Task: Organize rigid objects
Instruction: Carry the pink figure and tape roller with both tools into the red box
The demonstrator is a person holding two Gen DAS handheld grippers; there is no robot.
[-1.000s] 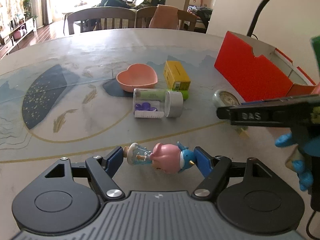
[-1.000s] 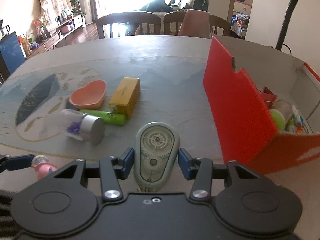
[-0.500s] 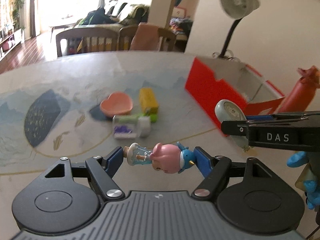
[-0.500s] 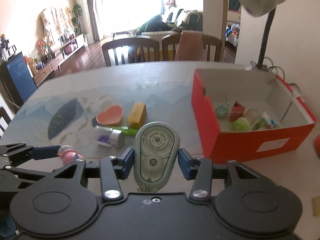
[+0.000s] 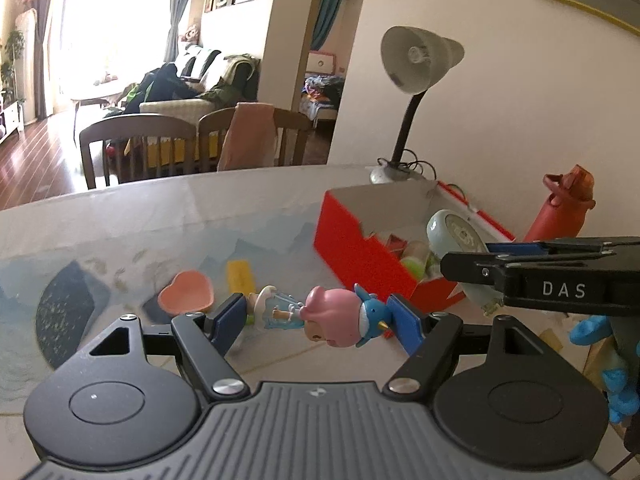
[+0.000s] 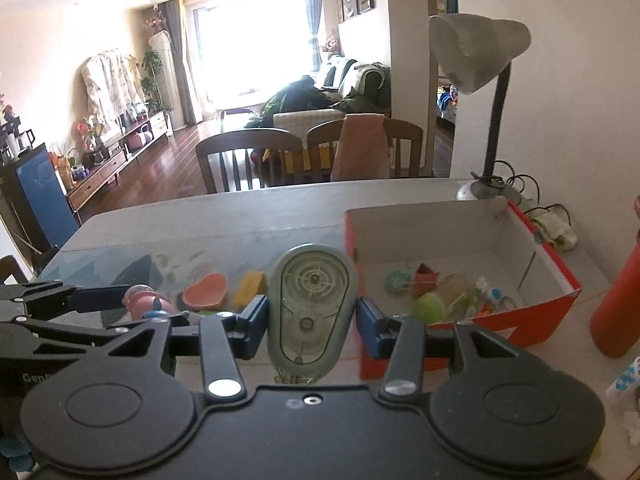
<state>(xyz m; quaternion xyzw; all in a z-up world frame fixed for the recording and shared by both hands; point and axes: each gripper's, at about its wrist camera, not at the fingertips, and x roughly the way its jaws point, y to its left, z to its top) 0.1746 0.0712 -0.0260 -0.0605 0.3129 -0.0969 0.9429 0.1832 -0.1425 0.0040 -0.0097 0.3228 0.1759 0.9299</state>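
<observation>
A: Our left gripper (image 5: 316, 322) has its blue pads clamped end to end on the figurine (image 5: 320, 316), pink hair and a blue bird at one end, lying crosswise above the table (image 5: 160, 216).

B: And our right gripper (image 6: 311, 316) is squeezing the dispenser (image 6: 313, 304), a pale green oval case with gears behind a clear face, upright between the pads.

A: We see both held off the surface. Beneath us the tabletop is glass over a painted cloth, dark patch and pale hills.

B: On it we have the heart dish (image 6: 206, 291) and the yellow box (image 6: 250, 287) side by side, and the red carton (image 6: 552, 312) to the right, open, with small toys inside.

A: Behind the carton we see a lamp (image 6: 480, 48) by the wall, a red bottle (image 5: 564, 212) near it.

B: Past the table, two chairs (image 6: 248, 156), one draped in pink cloth, then a sofa, wood floor and a bright window.
</observation>
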